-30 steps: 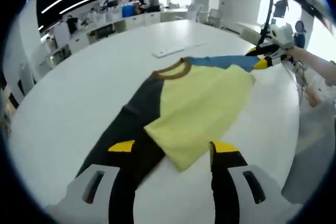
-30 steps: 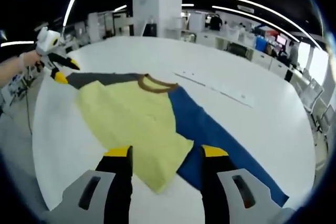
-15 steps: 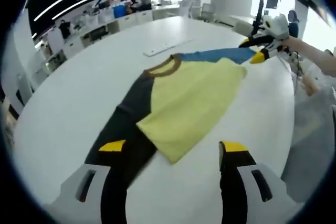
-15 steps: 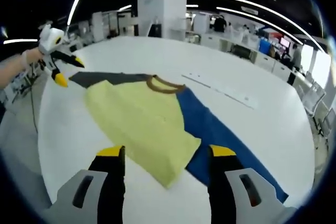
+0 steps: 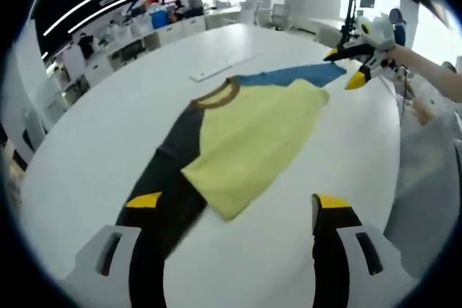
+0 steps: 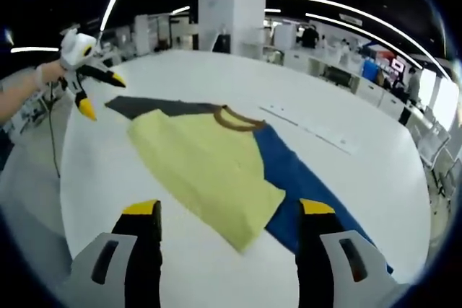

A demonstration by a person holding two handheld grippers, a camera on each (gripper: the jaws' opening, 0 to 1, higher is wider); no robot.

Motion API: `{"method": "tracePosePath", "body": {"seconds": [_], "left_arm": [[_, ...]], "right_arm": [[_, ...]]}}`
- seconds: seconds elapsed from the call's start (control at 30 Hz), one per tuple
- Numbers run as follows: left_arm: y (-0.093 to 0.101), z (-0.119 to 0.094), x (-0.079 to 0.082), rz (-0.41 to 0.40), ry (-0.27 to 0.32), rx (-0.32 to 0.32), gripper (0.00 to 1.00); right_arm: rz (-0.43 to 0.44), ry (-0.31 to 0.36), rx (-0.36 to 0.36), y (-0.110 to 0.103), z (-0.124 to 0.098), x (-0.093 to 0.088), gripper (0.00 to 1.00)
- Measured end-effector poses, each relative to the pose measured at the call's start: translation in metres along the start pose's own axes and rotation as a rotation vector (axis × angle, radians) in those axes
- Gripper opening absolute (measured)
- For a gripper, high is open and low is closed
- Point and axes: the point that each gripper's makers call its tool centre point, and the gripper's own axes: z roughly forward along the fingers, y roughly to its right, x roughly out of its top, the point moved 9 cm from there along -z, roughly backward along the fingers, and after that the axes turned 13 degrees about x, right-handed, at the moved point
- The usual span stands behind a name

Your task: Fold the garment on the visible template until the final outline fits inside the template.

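Note:
A T-shirt lies flat on the round white table (image 5: 86,149), with a yellow body (image 5: 249,142), a brown collar (image 5: 216,95), a black sleeve (image 5: 170,178) and a blue sleeve (image 5: 289,76). My left gripper (image 5: 238,203) is open, its jaws wide apart over the black sleeve end and the yellow hem. My right gripper (image 5: 348,66) is open just past the blue sleeve's end, apart from it. In the right gripper view the shirt (image 6: 209,164) lies ahead of my open right gripper (image 6: 229,208). The left gripper (image 6: 102,97) hovers open beside the black sleeve (image 6: 151,106).
A thin white strip (image 5: 220,68) lies on the table beyond the collar, also seen as a white strip (image 6: 307,126) in the right gripper view. Hands hold both grippers at the table's edges. Desks, chairs and people stand far behind. A white pillar (image 6: 231,5) rises beyond the table.
Both grippers have drawn back and up from the sleeve ends, and their jaws stand wider. The shirt stays flat on the table.

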Motion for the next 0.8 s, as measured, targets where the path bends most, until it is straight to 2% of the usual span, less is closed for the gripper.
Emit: {"method": "tracePosePath", "body": {"seconds": [0.33, 0.63, 0.7, 0.8], "left_arm": [[0.012, -0.009, 0.0, -0.003, -0.002, -0.052, 0.87], [0.016, -0.019, -0.002, -0.03, 0.001, -0.062, 0.93], [0.016, -0.021, -0.001, -0.044, 0.01, -0.054, 0.99], [0.015, -0.023, -0.002, -0.046, 0.016, -0.049, 0.99]], "right_arm": [[-0.009, 0.0, 0.014, -0.013, -0.005, 0.0, 0.85], [-0.019, 0.014, 0.027, -0.021, -0.011, 0.002, 0.88], [-0.029, 0.013, 0.035, -0.024, -0.012, 0.003, 0.89], [-0.035, 0.004, 0.049, -0.027, -0.012, 0.002, 0.92]]}}
